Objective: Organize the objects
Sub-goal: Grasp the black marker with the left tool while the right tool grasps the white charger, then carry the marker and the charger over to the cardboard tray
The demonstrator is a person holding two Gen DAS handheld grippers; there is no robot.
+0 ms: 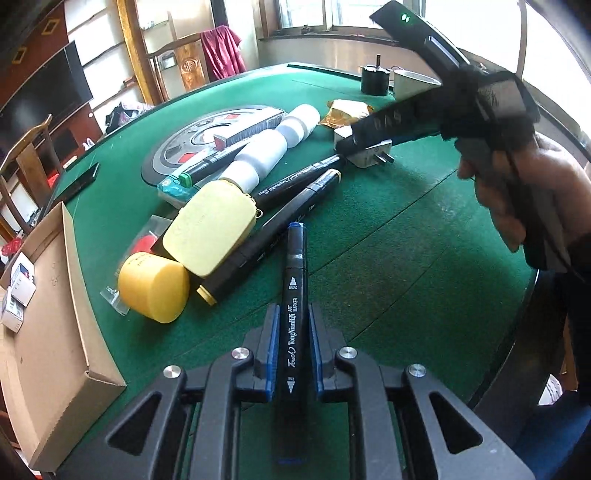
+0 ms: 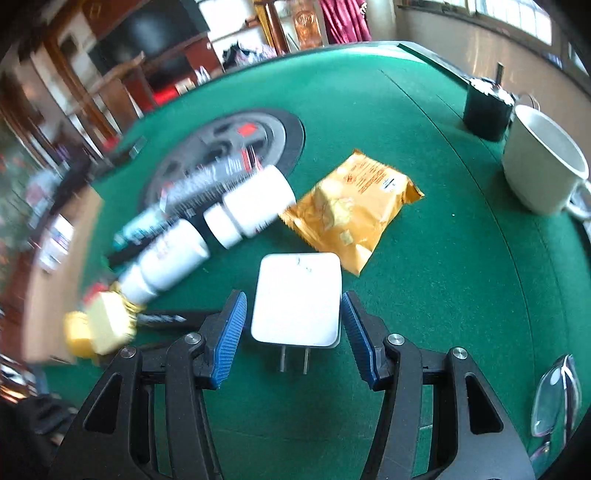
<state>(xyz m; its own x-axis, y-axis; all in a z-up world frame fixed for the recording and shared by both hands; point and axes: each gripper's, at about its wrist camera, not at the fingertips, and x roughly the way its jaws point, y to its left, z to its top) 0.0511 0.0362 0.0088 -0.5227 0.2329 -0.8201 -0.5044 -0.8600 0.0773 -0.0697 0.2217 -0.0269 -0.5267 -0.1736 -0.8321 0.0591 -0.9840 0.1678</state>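
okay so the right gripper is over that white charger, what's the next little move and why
Probably lower the right gripper slightly and close it: its pads straddle the white plug adapter with gaps on both sides, so nothing is gripped yet. The left gripper already clamps a blue-capped marker.

Left gripper [image 1: 291, 354] jaws clamped tight, right gripper [image 2: 291, 336] jaws parted, both angled downward.

Room, as seen: green felt table [image 1: 406, 240] with a dark raised rim; wooden chair [image 1: 26, 162] set at the left edge; carved wooden chair [image 1: 184, 62] behind, draped with a red garment [image 1: 221, 51]; dark screen [image 1: 40, 96] mounted on a panelled wall; windows [image 1: 354, 13] along the back, daylight admitted strongly
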